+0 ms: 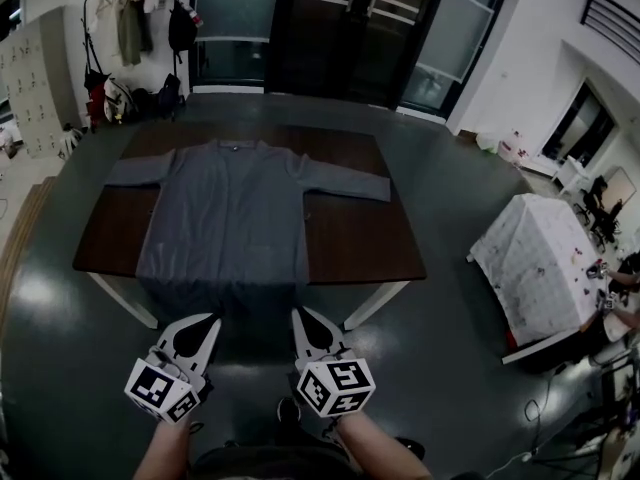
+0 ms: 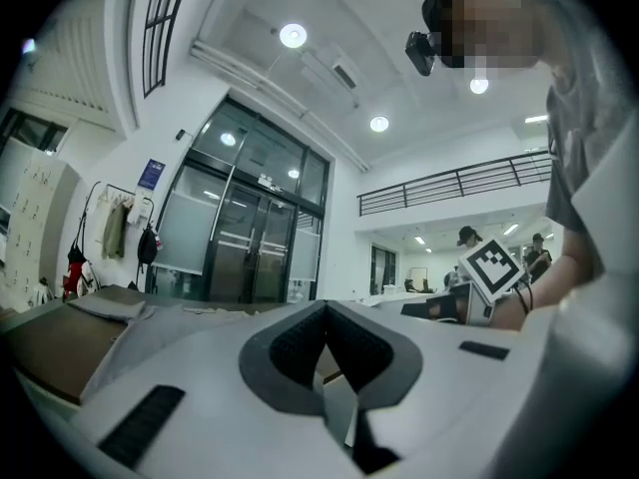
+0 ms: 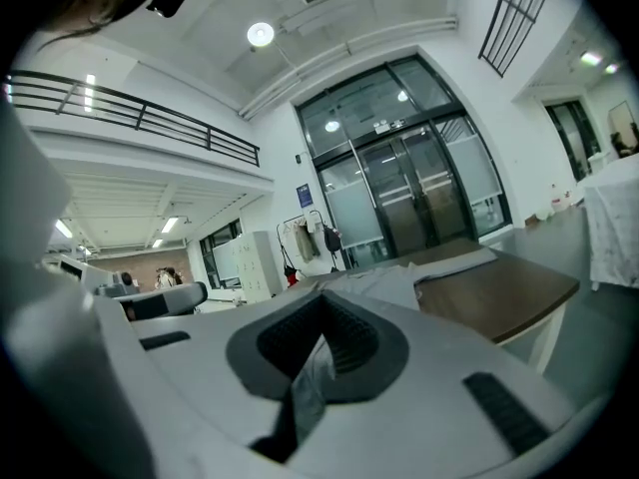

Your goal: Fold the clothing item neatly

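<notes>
A grey long-sleeved garment [image 1: 235, 208] lies spread flat on a dark brown table [image 1: 355, 243], sleeves out to both sides and collar at the far edge. Its hem hangs over the near edge. Both grippers hover over the floor on my side of the table, short of the hem. My left gripper [image 1: 196, 336] is shut with nothing in it, and so is my right gripper [image 1: 307, 330]. The left gripper view shows the shut left gripper [image 2: 321, 315] with the garment [image 2: 112, 305] beyond it. In the right gripper view, the right gripper [image 3: 321, 309] points at the garment [image 3: 439, 267].
A table under a white patterned cloth [image 1: 545, 263] stands to the right. Dark glass doors [image 1: 350, 28] fill the far wall, with a coat rack [image 1: 130, 18] and bags at the far left. Grey floor surrounds the table.
</notes>
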A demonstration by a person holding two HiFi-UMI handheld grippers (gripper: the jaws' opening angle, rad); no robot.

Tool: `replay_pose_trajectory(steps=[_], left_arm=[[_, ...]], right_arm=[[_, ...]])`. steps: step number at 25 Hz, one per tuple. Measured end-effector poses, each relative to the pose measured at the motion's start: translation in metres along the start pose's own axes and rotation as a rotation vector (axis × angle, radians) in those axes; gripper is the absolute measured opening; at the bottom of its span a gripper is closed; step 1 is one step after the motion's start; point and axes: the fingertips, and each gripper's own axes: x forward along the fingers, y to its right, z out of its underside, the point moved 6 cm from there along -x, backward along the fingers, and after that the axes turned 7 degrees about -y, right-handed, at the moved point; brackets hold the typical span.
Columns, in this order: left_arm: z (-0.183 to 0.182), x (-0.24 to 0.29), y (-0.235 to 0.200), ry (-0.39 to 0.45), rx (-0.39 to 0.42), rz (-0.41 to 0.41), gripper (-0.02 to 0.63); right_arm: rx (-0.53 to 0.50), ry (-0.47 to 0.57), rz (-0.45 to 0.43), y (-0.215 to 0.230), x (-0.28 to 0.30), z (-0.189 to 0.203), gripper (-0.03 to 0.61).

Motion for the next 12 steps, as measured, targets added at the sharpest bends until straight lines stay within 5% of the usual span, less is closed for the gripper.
replay_pose_trajectory(steps=[12], left_arm=[[-0.019, 0.134, 0.001, -0.011, 0.042, -0.030, 0.008]], right_arm=[[0.005, -0.012, -0.030, 0.123, 0.048, -0.044, -0.013]])
